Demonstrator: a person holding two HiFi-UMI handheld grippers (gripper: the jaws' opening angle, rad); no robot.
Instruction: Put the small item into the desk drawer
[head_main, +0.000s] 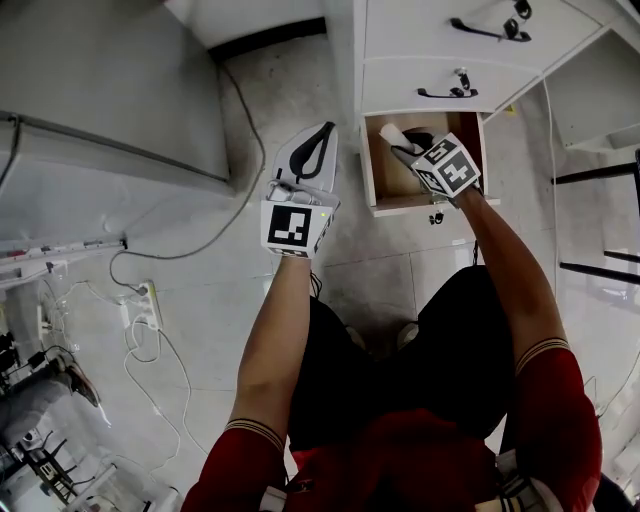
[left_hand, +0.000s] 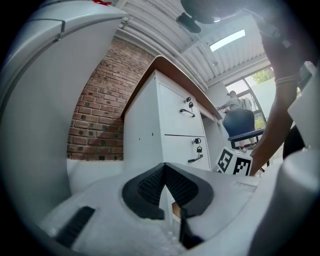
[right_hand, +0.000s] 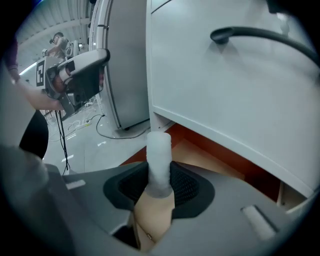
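Observation:
The small item (right_hand: 159, 156), a tan tube with a white cap, sticks out from between the pads of my right gripper (right_hand: 159, 176), which is shut on it. In the head view that gripper (head_main: 415, 152) holds the item (head_main: 392, 134) over the open bottom desk drawer (head_main: 374, 172), whose wooden inside (right_hand: 202, 156) lies just under the cap. My left gripper (head_main: 326, 132) hangs left of the drawer above the floor. Its pads (left_hand: 150, 184) meet at the tips with nothing between them.
Two closed white drawers with black handles (head_main: 448, 93) sit above the open one, and a key (head_main: 437, 215) hangs at its front. A grey cabinet (head_main: 100, 100) stands to the left. Cables and a power strip (head_main: 148, 303) lie on the tiled floor.

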